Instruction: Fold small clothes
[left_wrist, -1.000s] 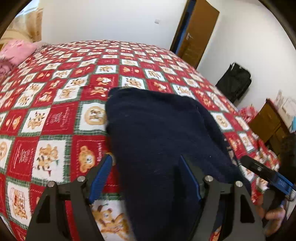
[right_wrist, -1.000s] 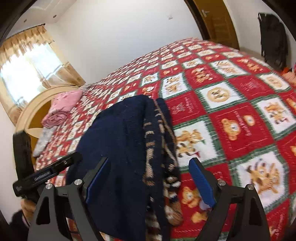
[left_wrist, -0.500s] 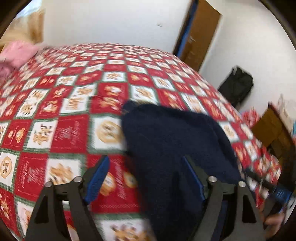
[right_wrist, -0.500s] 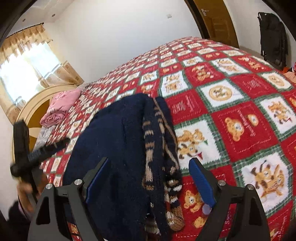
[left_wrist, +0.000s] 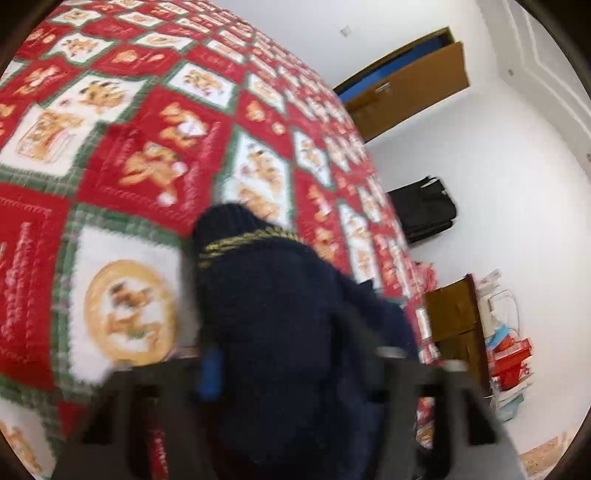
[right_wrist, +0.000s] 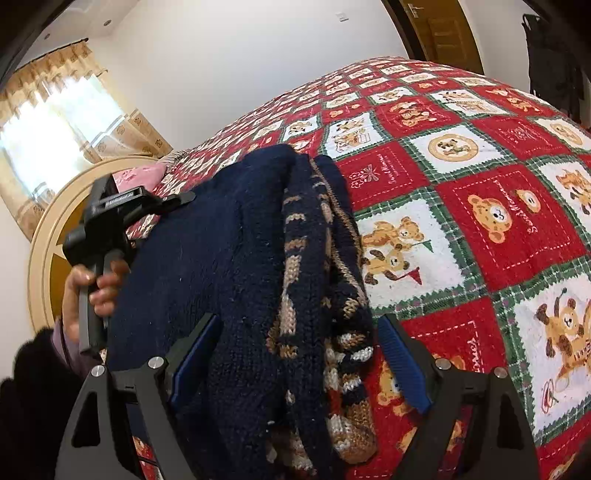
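A folded navy knit sweater (left_wrist: 280, 314) with tan patterned inner layers (right_wrist: 295, 258) lies on the red teddy-bear quilt (right_wrist: 480, 206). My left gripper (left_wrist: 280, 354) is closing on the sweater's end. The cloth fills the gap between its blurred pads (left_wrist: 210, 373). In the right wrist view a hand (right_wrist: 92, 284) holds the left gripper (right_wrist: 181, 199) at the sweater's far left side. My right gripper (right_wrist: 295, 365) stands open astride the near end of the sweater. Its blue pads (right_wrist: 402, 369) sit wide on either side of the folded layers.
Pink clothes (right_wrist: 140, 175) lie by the curved cream headboard (right_wrist: 48, 236). Beyond the bed's edge are a brown door (left_wrist: 406, 85), a black bag (left_wrist: 424, 210), a wooden cabinet (left_wrist: 454, 310) and piled papers (left_wrist: 509, 354). Bare quilt (left_wrist: 129, 166) stretches around the sweater.
My left gripper has swung along the sweater and rolled, and its jaws have narrowed around the cloth. The right gripper has sunk a little over the sweater, still wide.
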